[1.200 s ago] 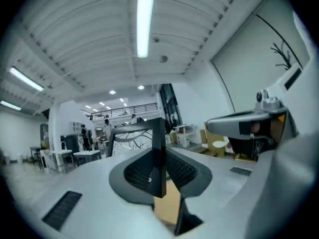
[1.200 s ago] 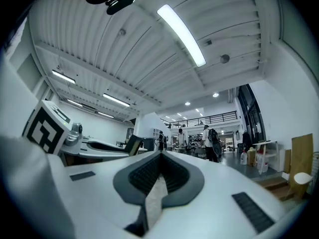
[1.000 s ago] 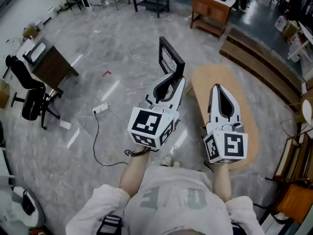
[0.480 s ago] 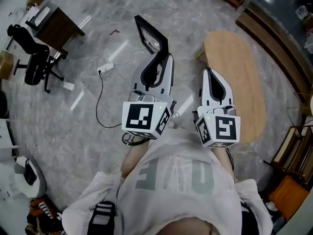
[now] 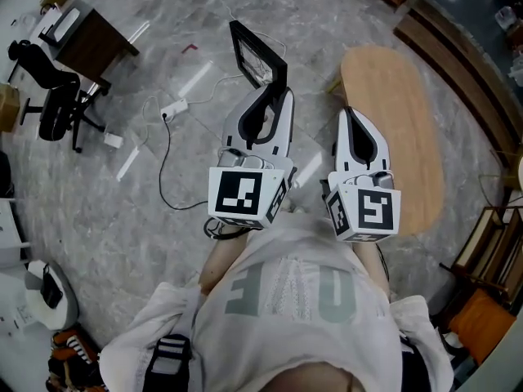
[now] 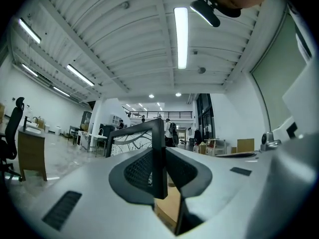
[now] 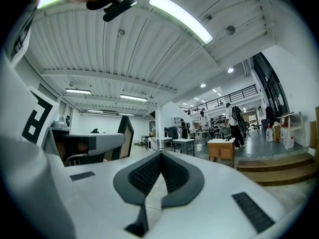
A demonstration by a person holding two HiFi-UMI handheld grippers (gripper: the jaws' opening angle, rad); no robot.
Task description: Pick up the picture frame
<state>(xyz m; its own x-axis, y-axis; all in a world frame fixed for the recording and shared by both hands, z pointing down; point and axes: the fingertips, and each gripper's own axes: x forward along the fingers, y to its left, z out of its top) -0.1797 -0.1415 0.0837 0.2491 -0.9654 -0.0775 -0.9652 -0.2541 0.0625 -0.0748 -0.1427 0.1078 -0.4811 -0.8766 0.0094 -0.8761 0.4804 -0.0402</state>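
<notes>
The frame's (image 5: 257,57) lower edge is hidden between the left gripper's (image 5: 276,96) jaws; its print is too small to tell in the head view; the right gripper (image 5: 351,118) covers part of the surface (image 5: 404,96).

Marbled floor (image 5: 98,219) bears oval table (image 5: 396,113), likely power strip (image 5: 174,108).

Oval table (image 5: 400,129) near right tongs (image 5: 348,114), cable (image 5: 163,174) across floor (image 5: 106,219) at left
</notes>
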